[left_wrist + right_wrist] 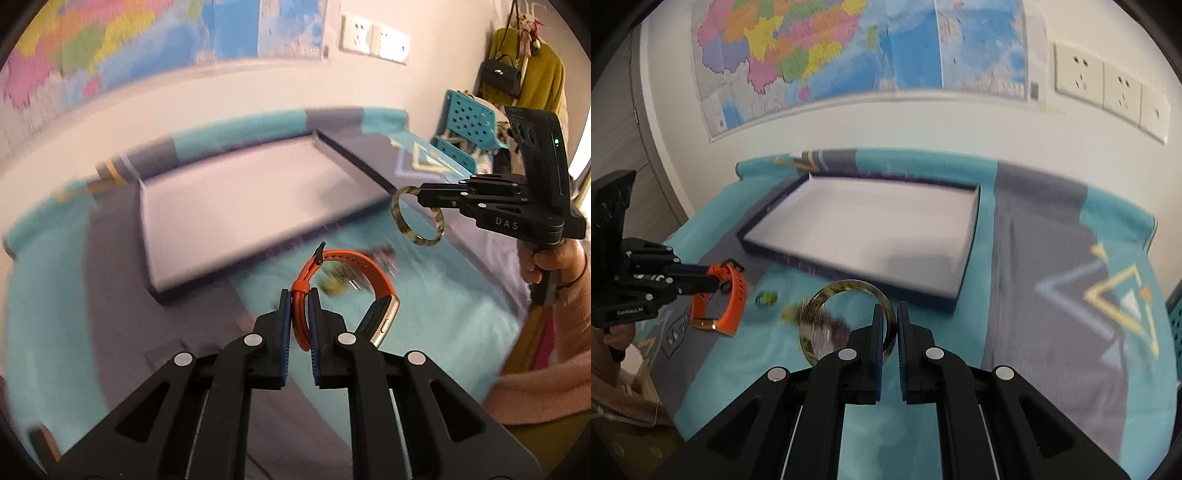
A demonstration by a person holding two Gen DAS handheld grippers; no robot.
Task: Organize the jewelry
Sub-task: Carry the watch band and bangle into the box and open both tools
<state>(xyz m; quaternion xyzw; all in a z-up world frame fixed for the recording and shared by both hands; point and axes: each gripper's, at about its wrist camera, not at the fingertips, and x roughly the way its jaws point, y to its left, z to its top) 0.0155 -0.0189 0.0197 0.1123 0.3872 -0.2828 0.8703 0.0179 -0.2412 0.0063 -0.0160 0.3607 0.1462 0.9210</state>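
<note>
My left gripper (300, 297) is shut on the strap of an orange watch (347, 273) with a gold case, held above the cloth; the right wrist view shows it at the left (720, 280) with the orange watch (733, 306) hanging. My right gripper (886, 314) is shut on the rim of a mottled amber bangle (827, 295), also lifted; in the left wrist view it (421, 195) carries the bangle (400, 221) at the right. A shallow dark tray with a white floor (871, 225) lies beyond both grippers, with nothing in it (221, 218).
A teal and grey patterned cloth (1052, 295) covers the table. Small blurred trinkets (766, 297) lie on it near the tray's front edge. A wall with a map (849, 55) and sockets stands behind. A blue perforated rack (469, 122) and hanging clothes are at the right.
</note>
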